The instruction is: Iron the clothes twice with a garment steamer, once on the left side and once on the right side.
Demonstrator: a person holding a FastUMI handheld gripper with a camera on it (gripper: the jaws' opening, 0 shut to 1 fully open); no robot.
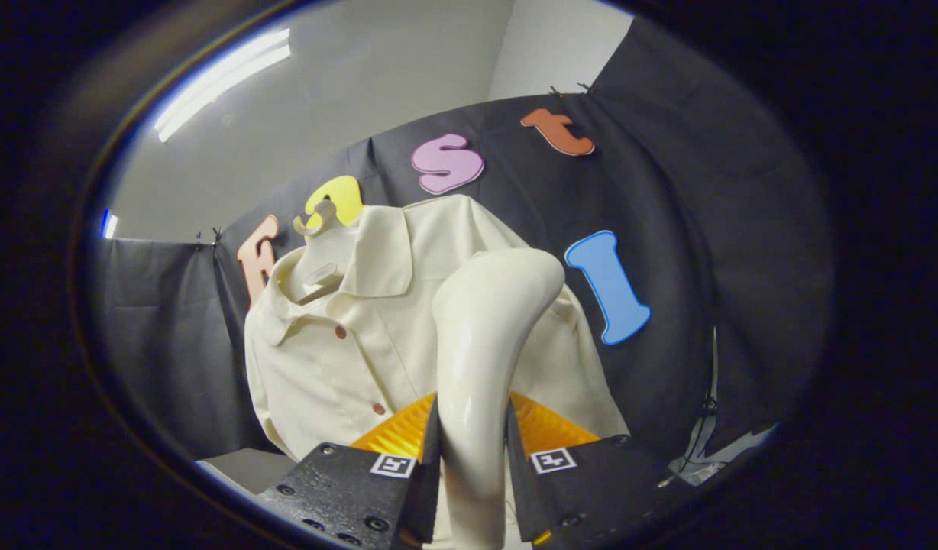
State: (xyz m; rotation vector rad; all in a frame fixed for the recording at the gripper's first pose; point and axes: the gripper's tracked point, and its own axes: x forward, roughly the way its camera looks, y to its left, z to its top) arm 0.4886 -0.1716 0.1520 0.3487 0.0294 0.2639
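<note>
Steamer (480, 344): glossy cream body, held upright between the two fingers of the gripper (473, 451). The handle rises from between the fingers and curves to the right at its top, ending in a rounded head. The head stands in front of the right half of the shirt (339, 367); whether it touches the cloth cannot be told.

Jaws: closed on the steamer handle. Both fingers (396, 439) press against its sides, one on the left and one on the right, with no gap visible on either side. A square marker sits on the upper face of each finger body.

Shirt: cream, short-sleeved, with a flat collar and a front placket carrying reddish-brown buttons. It hangs just beyond the fingers on a pale hanger (316, 221), whose hook shows above the collar. The collar is open, and the inner neck area is visible. The shirt front faces the gripper. Its left half is unobstructed; the steamer covers part of its right half.

Wall (713, 229): black cloth, directly behind the shirt, extending left and right.

Counter (244, 466): a pale corner shows near the left finger, below the shirt's left edge.

Cable (706, 412): thin, hanging against the wall far right of the fingers.

Ceiling light (221, 80): a bright strip above the wall, on the left.
</note>
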